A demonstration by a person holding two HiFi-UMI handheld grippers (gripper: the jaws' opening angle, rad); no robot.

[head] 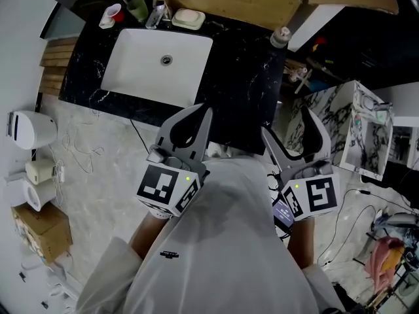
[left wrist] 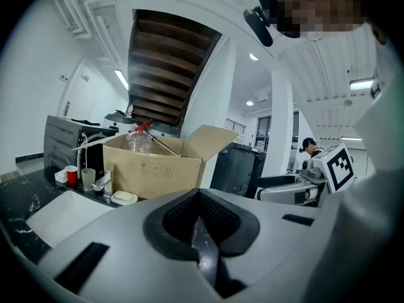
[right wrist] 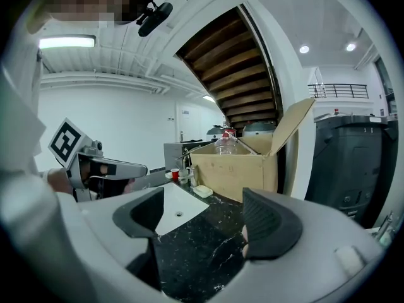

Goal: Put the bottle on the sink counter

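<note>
A clear plastic bottle [right wrist: 226, 142] with a red cap stands up out of an open cardboard box [right wrist: 233, 169] at the back of the black marble sink counter [head: 242, 90]. The left gripper view shows the same bottle [left wrist: 140, 139] in that box [left wrist: 154, 169]. My left gripper [head: 208, 112] hangs over the counter's near edge, its jaws closed together and empty [left wrist: 201, 216]. My right gripper [head: 285, 120] is held just right of it, jaws wide apart with nothing between them [right wrist: 202, 216]. Both are well short of the box.
A white basin [head: 157, 64] is set in the counter's left half. Behind it stand a red cup [head: 116, 12], a green cup [head: 137, 8], a faucet [head: 156, 15] and a soap dish [head: 188, 19]. A small grey round-topped object [head: 281, 36] sits at the counter's right end. Marble-patterned cabinets [head: 353, 129] stand to the right.
</note>
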